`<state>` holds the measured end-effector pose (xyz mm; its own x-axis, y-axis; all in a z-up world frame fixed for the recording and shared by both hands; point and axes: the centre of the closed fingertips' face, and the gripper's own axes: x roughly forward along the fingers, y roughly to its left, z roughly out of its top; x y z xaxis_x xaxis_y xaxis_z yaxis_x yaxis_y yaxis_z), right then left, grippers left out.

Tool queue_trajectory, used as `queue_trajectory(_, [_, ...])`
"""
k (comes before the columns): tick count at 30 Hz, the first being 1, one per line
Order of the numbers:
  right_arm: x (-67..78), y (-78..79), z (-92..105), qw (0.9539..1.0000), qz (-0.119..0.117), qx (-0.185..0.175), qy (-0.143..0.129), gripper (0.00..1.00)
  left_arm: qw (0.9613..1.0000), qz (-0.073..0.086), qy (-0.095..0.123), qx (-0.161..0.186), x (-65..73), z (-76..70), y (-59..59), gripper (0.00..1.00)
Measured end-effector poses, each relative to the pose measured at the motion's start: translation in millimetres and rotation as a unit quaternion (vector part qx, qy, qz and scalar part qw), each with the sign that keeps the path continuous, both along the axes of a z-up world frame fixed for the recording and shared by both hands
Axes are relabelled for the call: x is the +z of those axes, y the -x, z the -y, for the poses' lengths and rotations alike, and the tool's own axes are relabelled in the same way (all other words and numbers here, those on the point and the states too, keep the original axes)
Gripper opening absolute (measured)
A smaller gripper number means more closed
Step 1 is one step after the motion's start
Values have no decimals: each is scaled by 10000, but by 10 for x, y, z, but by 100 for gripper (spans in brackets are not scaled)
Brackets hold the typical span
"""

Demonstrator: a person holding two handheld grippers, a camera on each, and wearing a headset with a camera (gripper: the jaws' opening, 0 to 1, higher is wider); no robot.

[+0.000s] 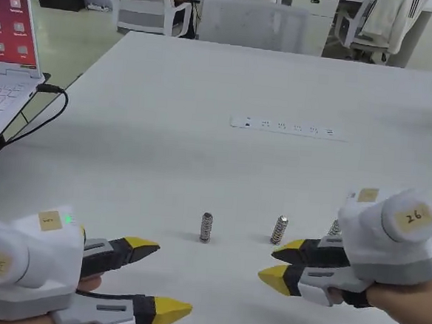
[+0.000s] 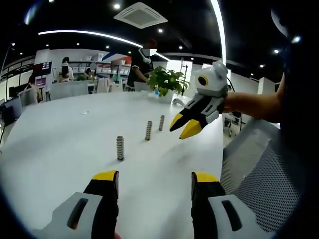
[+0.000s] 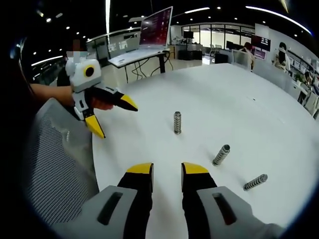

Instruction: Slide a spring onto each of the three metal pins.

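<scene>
Far to the left of the power strip (image 1: 289, 127), an open laptop (image 1: 7, 51) sat at the edge of the white table (image 1: 207, 80), with a black cable (image 1: 37, 116) plugged into its side. Nearer the person and left of the strip, the left gripper (image 1: 172, 276) hovered low over the tabletop. Its yellow-tipped jaws were spread wide with nothing between them.

On the person's side of the strip, well apart from it, three metal pins stood in a row. The left pin (image 1: 206, 226) stood upright a little past the strip's left end, with a spring (image 1: 206, 229) coiled around its shaft. The middle pin (image 1: 279, 229) stood straight in front of the strip's centre, likewise wrapped in coils. The right pin (image 1: 334, 228) lined up with the strip's right end and was partly hidden behind the right gripper (image 1: 267, 264) in the head view (the left gripper view showed it whole, coils and all). That gripper, on the near right of the strip, pointed leftward with its tips just short of the middle pin. Its jaws were parted by a narrow gap and held nothing.
</scene>
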<state>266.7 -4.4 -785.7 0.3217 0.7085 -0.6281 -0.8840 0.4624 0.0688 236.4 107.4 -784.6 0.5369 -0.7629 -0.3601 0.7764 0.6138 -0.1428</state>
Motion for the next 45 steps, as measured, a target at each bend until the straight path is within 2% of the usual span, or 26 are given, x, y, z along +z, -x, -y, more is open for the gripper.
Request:
queue_trajectory(7, [32, 47, 252, 9996, -74, -257, -121, 21, 10000, -8, 8, 85, 0, -22, 16, 55])
queue_trajectory(17, [55, 26, 682, 9977, -37, -637, -231, 22, 10000, 16, -34, 92, 35, -17, 34, 55])
queue_trajectory(26, [89, 19, 1074, 9935, 115, -1066, -381, 23, 9998, 64, -117, 120, 79, -52, 27, 55])
queue_trajectory(32, [127, 26, 1228, 9920, 268, -1158, -433, 25, 9997, 98, -155, 147, 135, -48, 30, 55])
queue_trajectory(39, [133, 13, 1376, 9903, 386, -1241, -481, 27, 9996, 72, -204, 172, 139, -38, 44, 55])
queue_trajectory(45, [144, 5, 1458, 9900, 469, -1229, -503, 33, 9994, 24, -210, 260, 118, -64, 58, 55])
